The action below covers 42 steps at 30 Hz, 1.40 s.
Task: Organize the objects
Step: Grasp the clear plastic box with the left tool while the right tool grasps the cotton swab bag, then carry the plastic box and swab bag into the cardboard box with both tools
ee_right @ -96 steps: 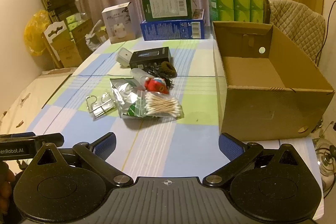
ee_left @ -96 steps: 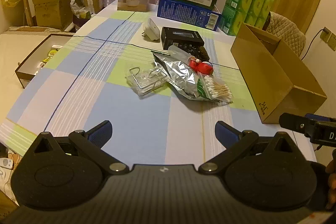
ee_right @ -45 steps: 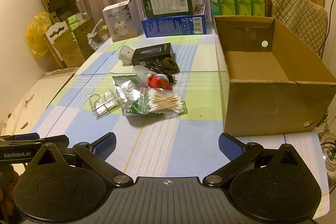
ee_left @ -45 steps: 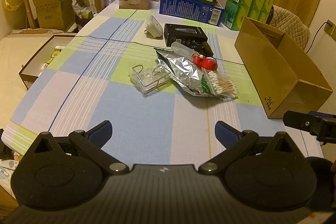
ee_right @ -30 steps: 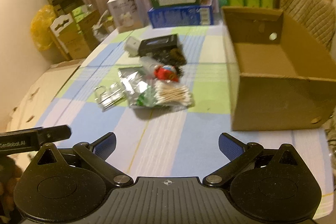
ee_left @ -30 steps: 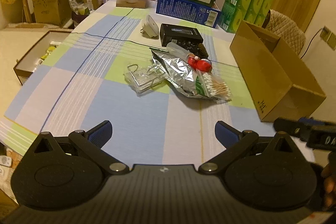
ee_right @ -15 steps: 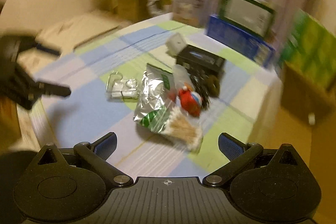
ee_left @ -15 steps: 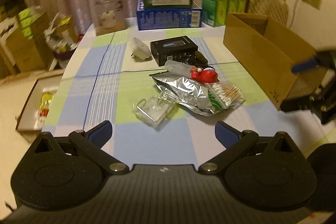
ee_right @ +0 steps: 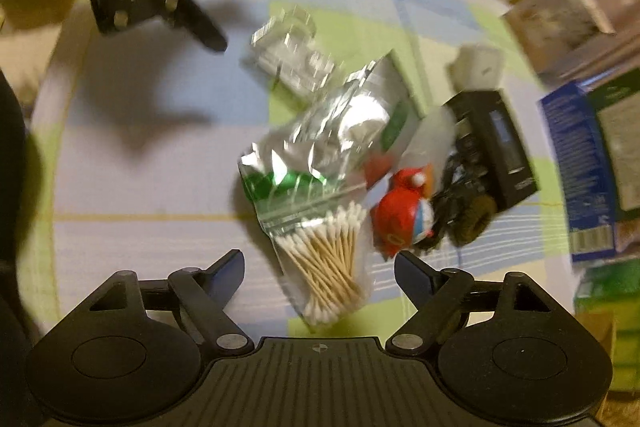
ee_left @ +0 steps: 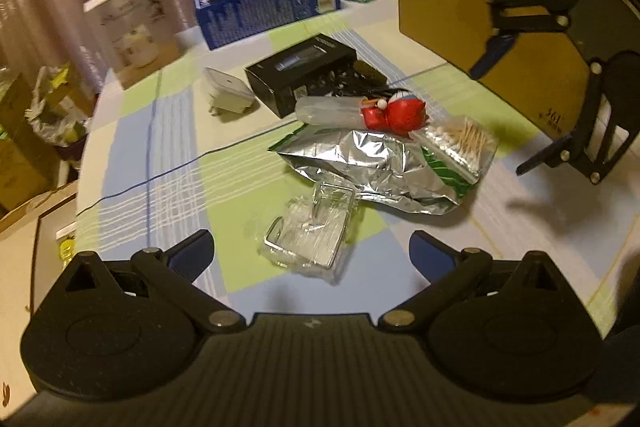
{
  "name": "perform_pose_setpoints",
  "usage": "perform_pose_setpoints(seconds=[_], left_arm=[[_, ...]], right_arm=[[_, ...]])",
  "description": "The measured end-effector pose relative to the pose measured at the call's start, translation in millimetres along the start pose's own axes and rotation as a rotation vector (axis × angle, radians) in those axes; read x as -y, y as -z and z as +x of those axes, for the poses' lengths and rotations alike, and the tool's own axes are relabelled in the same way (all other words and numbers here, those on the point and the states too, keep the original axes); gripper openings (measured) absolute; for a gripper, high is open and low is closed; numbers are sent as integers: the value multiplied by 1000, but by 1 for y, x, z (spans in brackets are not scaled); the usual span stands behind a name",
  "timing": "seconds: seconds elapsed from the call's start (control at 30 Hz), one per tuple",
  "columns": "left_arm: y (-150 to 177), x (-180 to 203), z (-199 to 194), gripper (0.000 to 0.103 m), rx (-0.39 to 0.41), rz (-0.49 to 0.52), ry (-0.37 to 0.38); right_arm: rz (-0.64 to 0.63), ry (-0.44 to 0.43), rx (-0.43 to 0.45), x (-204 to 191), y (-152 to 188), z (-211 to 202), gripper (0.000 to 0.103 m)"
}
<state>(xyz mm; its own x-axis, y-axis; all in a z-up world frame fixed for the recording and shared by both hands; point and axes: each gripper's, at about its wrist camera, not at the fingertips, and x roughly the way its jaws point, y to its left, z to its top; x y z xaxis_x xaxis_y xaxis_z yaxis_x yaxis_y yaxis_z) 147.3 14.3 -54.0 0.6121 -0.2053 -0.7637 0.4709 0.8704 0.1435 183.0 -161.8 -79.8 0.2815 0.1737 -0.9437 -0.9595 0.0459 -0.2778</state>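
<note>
we are reaching for the clear plastic bag of cotton swabs [ee_right: 328, 259], low in the centre of the right wrist view, lying on the crumpled silver foil pouch [ee_right: 336, 135]. our right gripper [ee_right: 319, 269] is closing around it, pads not touching. our left gripper [ee_left: 310, 251] hangs released over the clear wire-framed packet [ee_left: 310, 233]. next we clench, then carry to the brown cardboard box [ee_left: 440, 11].

Counter cloth [ee_left: 168, 155] checked in pale blue, light green and white, thin dark-blue lines; foil pouch [ee_left: 372, 167] silver with green patch; figurine [ee_left: 396, 115] red; cotton swabs [ee_right: 324, 267] white-tipped on tan sticks; flat box [ee_left: 304, 71] black; carton [ee_left: 444, 15] plain brown; left tool [ee_left: 310, 253] black, blue pads.
</note>
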Motion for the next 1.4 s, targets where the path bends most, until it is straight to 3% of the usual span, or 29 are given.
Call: perform_pose_setpoints(seconds=[0.17, 0.43, 0.57, 0.77, 0.9, 1.07, 1.2, 1.4], left_arm=[[-4, -4, 27, 95, -38, 44, 37], [-9, -9, 55, 89, -94, 138, 104], [-8, -14, 66, 83, -128, 133, 114], [-7, -18, 69, 70, -131, 104, 112], [-10, -21, 68, 56, -145, 91, 101], [-9, -22, 64, 55, -179, 12, 123], [-5, -21, 57, 54, -197, -82, 118], [2, -14, 37, 53, -197, -208, 124]], right_arm=[[-26, -31, -66, 16, -2, 23, 66], [1, -67, -86, 24, -4, 37, 38], [19, -58, -92, 27, -2, 33, 25], [100, -53, -82, 32, 1, 20, 23], [249, -54, -58, 46, 4, 8, 22], [402, -25, -42, 43, 4, -5, 22], [529, -17, 16, 46, 6, -27, 22], [696, -27, 106, 19, 25, -76, 22]])
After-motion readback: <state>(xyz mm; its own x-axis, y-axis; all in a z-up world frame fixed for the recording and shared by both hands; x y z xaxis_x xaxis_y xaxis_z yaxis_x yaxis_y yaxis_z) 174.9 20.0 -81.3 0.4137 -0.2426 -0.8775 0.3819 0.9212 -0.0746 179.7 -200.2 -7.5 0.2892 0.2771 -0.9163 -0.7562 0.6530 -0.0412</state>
